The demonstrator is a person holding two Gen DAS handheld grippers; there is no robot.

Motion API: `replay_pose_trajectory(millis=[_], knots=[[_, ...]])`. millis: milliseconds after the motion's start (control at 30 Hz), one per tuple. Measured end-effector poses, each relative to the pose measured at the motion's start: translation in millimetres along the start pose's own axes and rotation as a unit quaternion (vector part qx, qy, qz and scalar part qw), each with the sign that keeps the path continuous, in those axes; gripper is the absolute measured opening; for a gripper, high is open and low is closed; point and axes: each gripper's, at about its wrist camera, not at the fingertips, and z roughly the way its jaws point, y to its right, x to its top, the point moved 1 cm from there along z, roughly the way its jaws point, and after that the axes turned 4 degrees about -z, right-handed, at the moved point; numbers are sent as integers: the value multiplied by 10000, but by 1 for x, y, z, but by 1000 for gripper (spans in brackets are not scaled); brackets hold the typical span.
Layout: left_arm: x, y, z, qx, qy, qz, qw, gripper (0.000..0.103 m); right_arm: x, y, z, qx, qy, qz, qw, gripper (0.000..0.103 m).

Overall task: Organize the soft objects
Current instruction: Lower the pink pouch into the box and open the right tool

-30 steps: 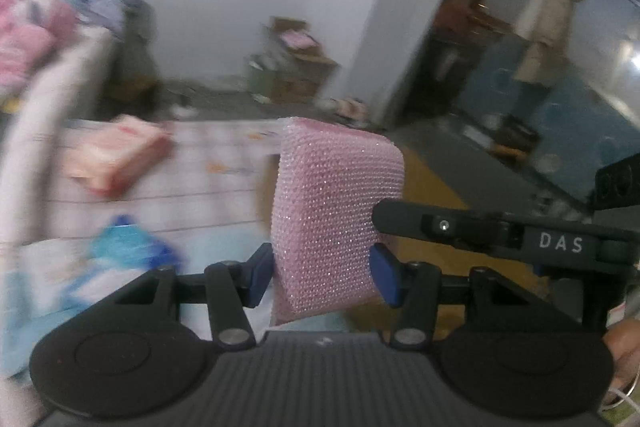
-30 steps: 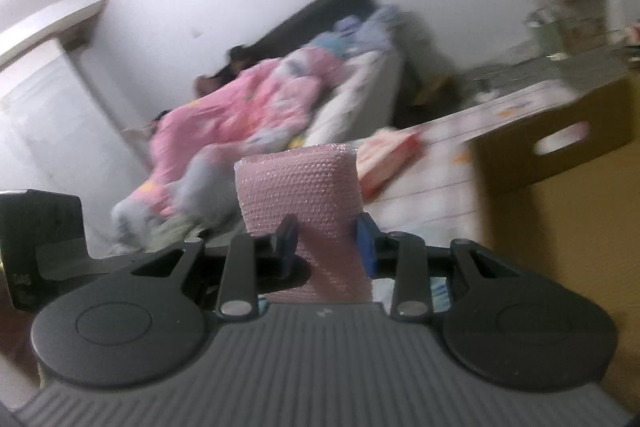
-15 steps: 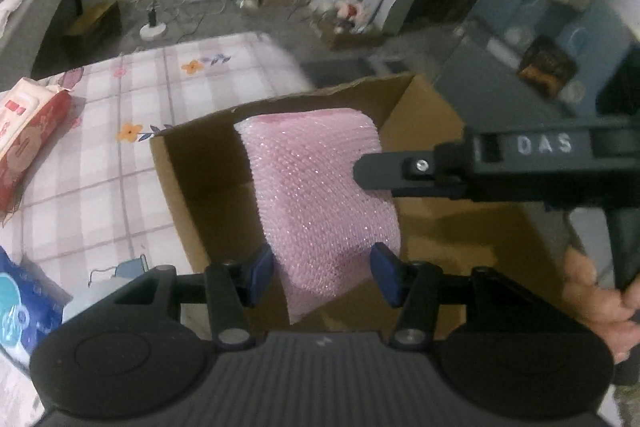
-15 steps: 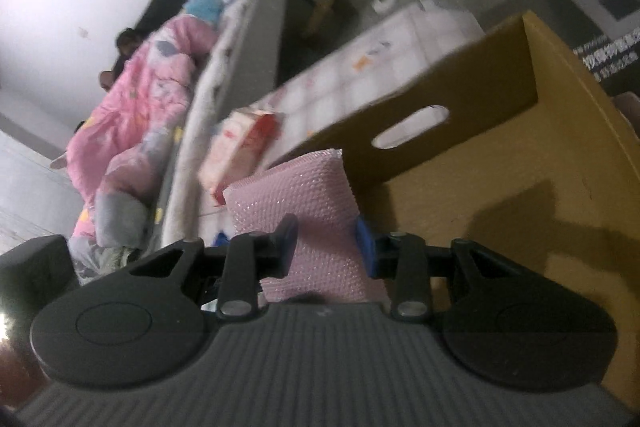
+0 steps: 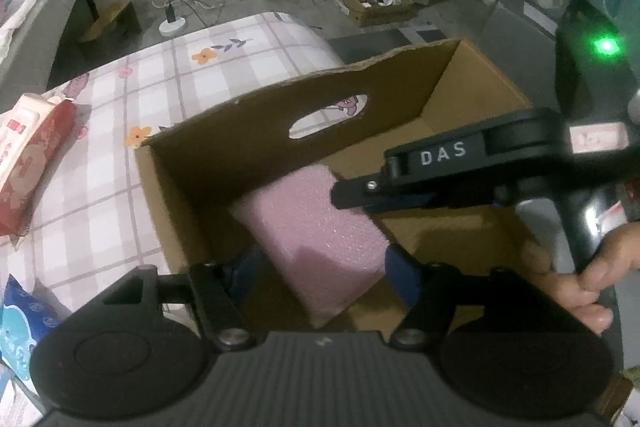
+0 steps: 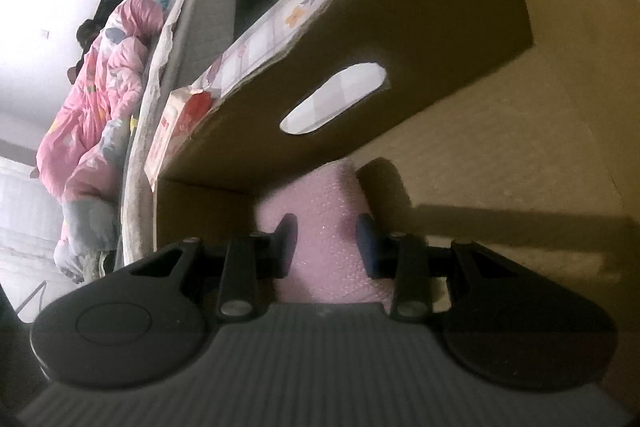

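A pink bubble-wrap pad [image 5: 316,235] lies down inside an open cardboard box [image 5: 248,143], against its far wall. My left gripper [image 5: 320,263] sits over the box with its blue pads spread wider than the pad. My right gripper [image 6: 326,239] is low inside the box [image 6: 440,11], its pads against both sides of the pink pad [image 6: 324,227]. In the left wrist view the right gripper's black body [image 5: 460,167] crosses above the pad from the right.
The box stands on a checked floral sheet [image 5: 120,115]. A red-and-white tissue pack [image 5: 28,155] lies left of the box and a blue pack [image 5: 20,323] at the near left. A bed with a pink quilt [image 6: 100,87] is behind. A hand-hole [image 5: 328,115] is cut in the box wall.
Both grippers have moved down into the box with the pink pad. The left gripper's pads have spread apart from the pad. The pad has gone from upright to lying low in the box.
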Motion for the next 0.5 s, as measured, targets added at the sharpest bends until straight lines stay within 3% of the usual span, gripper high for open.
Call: replay_pose_trajectory(millis=[200,300,500], knots=[[-7,-11,-25,-135,158,-96,9997,70,-10,5,5,-240,-59,159,9996,32],[-11,-21,-43,-375,274,-201,9987,72,-13,10,11,-298,-68,213,9993,32],[-21,-36,-73,-292,493,-348,9977,76,-16,5,30,-198,-159,253,9994,30]])
